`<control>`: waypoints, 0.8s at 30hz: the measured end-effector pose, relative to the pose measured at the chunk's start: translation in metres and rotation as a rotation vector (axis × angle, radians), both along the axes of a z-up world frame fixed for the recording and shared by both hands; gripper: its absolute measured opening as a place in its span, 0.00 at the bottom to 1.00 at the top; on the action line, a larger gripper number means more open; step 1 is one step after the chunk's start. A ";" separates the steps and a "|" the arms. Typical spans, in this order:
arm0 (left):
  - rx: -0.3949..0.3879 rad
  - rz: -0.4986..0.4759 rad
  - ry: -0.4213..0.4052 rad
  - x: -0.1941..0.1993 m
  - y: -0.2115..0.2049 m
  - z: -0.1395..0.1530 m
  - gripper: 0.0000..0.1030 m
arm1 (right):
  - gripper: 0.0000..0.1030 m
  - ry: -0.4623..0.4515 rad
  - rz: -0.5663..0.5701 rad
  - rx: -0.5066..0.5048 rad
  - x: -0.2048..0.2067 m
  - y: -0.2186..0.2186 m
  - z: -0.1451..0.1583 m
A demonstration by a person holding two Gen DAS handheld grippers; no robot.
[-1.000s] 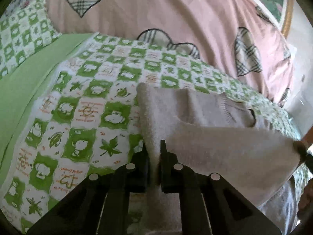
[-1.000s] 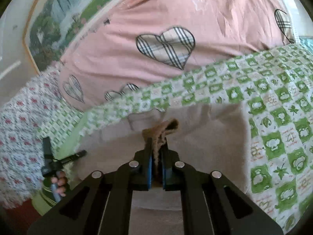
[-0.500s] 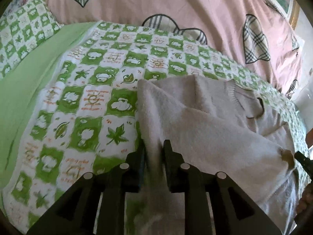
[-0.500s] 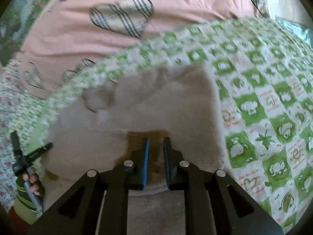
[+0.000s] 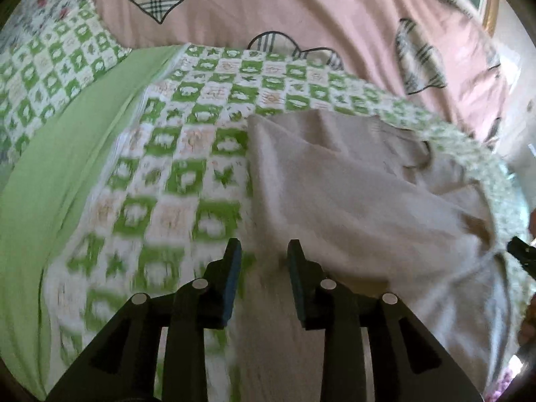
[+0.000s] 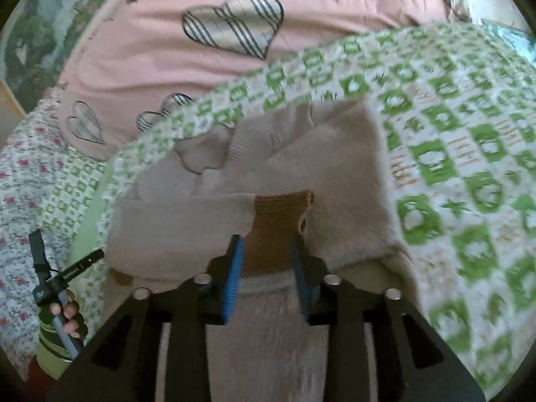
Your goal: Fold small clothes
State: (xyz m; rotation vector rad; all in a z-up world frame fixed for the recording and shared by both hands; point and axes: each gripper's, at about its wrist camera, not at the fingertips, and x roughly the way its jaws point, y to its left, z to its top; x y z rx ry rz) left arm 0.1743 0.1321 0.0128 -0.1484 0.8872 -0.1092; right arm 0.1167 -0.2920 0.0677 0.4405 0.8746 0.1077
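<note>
**Sweater lies folded as both claws let go**

While our left gripper (image 5: pixel 264 254) hovers with jaws spread over the sweater's (image 5: pixel 351 201) near left edge, we hold nothing in it. Our right gripper (image 6: pixel 266 251) is likewise spread, its blue pads (image 6: pixel 234 278) flanking a brown ribbed cuff (image 6: pixel 281 214) without pinching it. Beyond the claws, the beige sweater rests on the green-checked sheet (image 5: pixel 160 167), a sleeve (image 6: pixel 181 221) laid across its body and the collar (image 6: pixel 204 154) toward the far side. Farther back rises a pink quilt (image 6: pixel 160 67) with plaid hearts.
</note>
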 end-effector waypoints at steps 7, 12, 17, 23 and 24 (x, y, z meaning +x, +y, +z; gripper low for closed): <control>-0.060 0.019 0.054 -0.093 0.012 -0.010 0.51 | 0.43 0.002 0.048 0.021 -0.059 0.003 0.002; -0.109 0.019 0.116 -0.140 0.015 -0.021 0.58 | 0.43 -0.002 0.049 0.059 -0.100 0.002 -0.004; -0.112 -0.001 0.238 -0.172 0.007 -0.047 0.56 | 0.43 0.003 0.065 0.063 -0.132 0.004 -0.008; 0.010 -0.089 0.228 -0.211 0.003 -0.045 0.40 | 0.43 0.005 0.086 0.056 -0.169 -0.008 -0.002; -0.003 -0.095 0.232 -0.216 0.008 -0.046 0.39 | 0.44 0.003 0.092 0.048 -0.175 -0.009 -0.001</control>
